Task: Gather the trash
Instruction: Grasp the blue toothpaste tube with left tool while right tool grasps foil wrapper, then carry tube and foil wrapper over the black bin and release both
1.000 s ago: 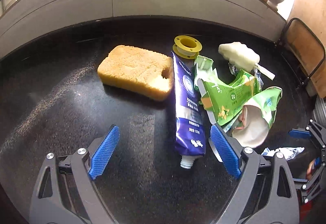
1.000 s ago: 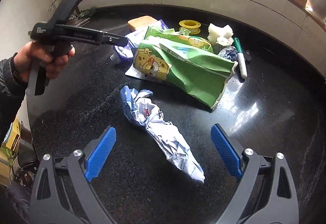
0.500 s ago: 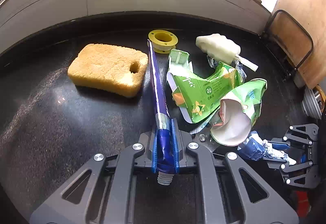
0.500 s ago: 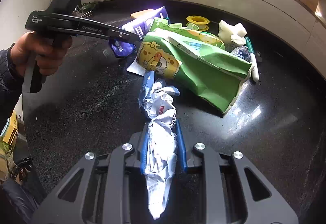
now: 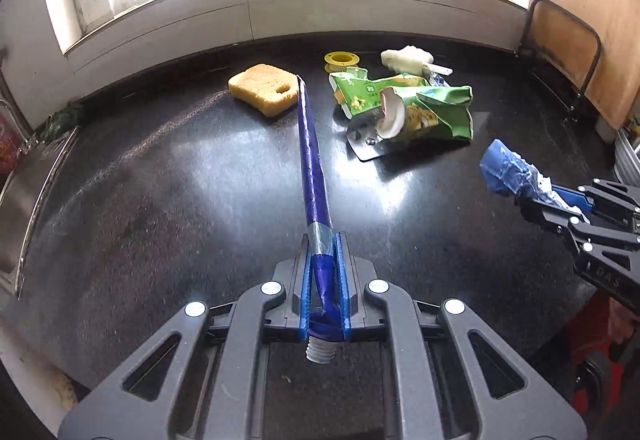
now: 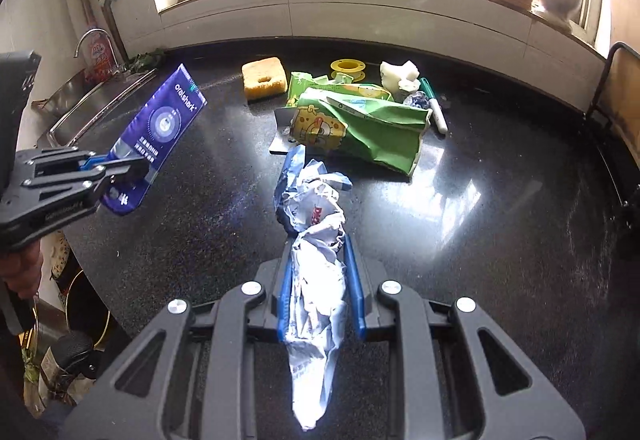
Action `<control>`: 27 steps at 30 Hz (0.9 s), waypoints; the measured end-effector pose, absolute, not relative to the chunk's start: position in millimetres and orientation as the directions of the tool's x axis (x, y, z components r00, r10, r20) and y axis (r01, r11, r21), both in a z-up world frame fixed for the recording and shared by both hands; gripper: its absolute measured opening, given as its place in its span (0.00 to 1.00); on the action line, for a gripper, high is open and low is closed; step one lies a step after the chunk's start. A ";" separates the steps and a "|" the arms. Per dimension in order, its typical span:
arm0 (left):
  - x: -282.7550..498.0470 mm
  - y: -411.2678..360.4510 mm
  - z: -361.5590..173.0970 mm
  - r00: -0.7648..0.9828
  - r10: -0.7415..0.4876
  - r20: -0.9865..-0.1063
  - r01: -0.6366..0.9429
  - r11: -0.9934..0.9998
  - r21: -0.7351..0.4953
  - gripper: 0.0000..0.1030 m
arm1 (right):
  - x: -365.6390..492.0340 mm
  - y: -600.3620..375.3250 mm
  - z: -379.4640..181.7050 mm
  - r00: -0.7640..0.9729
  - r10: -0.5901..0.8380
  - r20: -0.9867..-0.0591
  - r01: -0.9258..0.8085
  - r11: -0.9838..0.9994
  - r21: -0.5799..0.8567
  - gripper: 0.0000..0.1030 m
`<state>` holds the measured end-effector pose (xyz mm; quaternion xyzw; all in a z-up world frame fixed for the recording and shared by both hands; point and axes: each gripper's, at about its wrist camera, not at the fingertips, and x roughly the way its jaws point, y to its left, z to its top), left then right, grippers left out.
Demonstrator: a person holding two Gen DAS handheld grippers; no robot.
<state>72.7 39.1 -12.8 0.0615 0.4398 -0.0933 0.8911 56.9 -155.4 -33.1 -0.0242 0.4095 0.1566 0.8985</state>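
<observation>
A green snack bag (image 6: 368,131) lies crumpled on the black table (image 5: 160,199), its open mouth showing a pale lining; what it holds cannot be told. One sponge (image 5: 266,87), one yellow spool (image 5: 341,59) and one white foam lump (image 5: 404,57) lie near it. The left gripper (image 5: 325,290) is raised above the table, clenched on one blue toothpaste tube (image 5: 310,155) near its threaded neck. The right gripper (image 6: 320,292), also lifted, grasps one crumpled blue-and-white wrapper (image 6: 316,240)
</observation>
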 end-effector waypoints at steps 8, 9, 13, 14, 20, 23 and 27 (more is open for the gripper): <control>40.5 28.0 -18.7 0.585 -0.126 -0.801 0.248 0.968 0.029 0.10 | 22.2 -158.9 -24.6 0.633 0.250 -0.733 -0.285 0.955 0.080 0.23; 39.2 27.1 -17.2 0.589 -0.126 -0.798 0.250 0.968 0.031 0.10 | 20.7 -159.2 -22.7 0.635 0.250 -0.731 -0.284 0.956 0.080 0.23; 35.4 25.6 -11.5 0.603 -0.127 -0.787 0.252 0.967 0.037 0.10 | 16.9 -162.6 -17.6 0.645 0.247 -0.723 -0.275 0.958 0.082 0.23; 33.9 26.4 -10.3 0.608 -0.124 -0.785 0.249 0.968 0.040 0.10 | 16.2 -163.3 -16.8 0.648 0.245 -0.721 -0.272 0.959 0.082 0.23; 30.0 41.4 -5.9 0.622 -0.100 -0.777 0.209 0.977 0.042 0.10 | 19.9 -159.6 -10.9 0.650 0.254 -0.716 -0.275 0.957 0.090 0.23; 25.1 60.3 -1.1 0.637 -0.072 -0.768 0.161 0.986 0.041 0.10 | 23.3 -142.1 -5.1 0.646 0.279 -0.711 -0.309 0.947 0.091 0.23; 9.2 102.5 5.0 0.654 -0.003 -0.756 0.057 0.997 0.046 0.10 | 28.8 -95.8 4.5 0.612 0.357 -0.706 -0.409 0.907 0.104 0.23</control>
